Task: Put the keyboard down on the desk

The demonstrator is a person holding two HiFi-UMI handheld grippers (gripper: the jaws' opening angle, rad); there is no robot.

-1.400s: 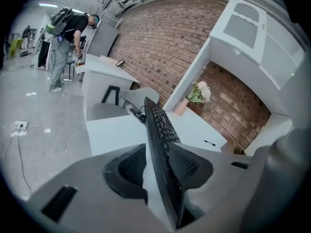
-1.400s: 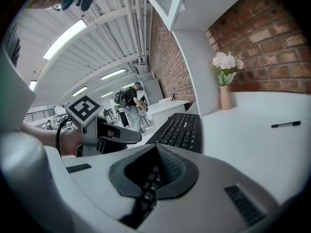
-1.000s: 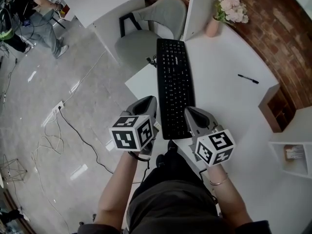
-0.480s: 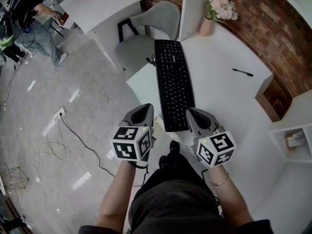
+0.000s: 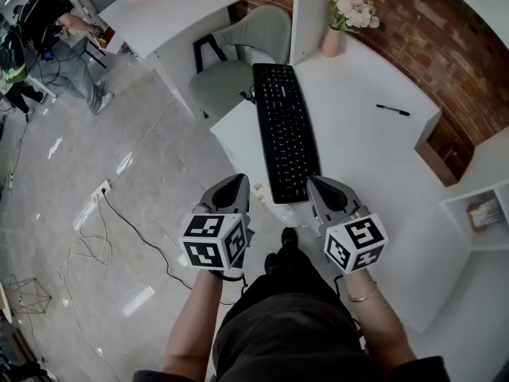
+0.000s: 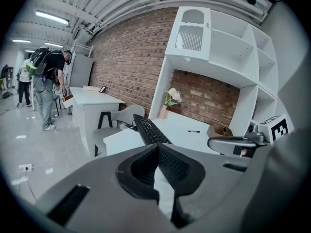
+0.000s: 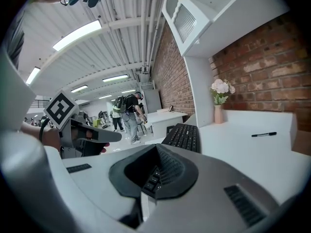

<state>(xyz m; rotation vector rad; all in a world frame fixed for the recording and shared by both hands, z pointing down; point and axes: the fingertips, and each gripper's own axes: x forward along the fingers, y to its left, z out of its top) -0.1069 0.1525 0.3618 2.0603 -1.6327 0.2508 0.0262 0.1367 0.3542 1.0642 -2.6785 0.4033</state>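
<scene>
Flanking keyboard (image 5: pixel 285 130) end: left claw (image 5: pixel 236 183), right claw (image 5: pixel 318 185)

I count two grippers: the left gripper (image 5: pixel 236 183) and the right gripper (image 5: pixel 316 185). There are two white desks, the near desk (image 5: pixel 366 157) and the far-left desk (image 5: pixel 171 6). The near one carries one black keyboard (image 5: pixel 284 138), one pen (image 5: pixel 393 111), one vase of pink flowers (image 5: pixel 340 18) and one brown box (image 5: pixel 444 148) at its right. One grey chair (image 5: pixel 238 54) is between the desks. At least two people are far left: a person in black (image 5: pixel 54 18) and a second person (image 5: pixel 14 66).
</scene>
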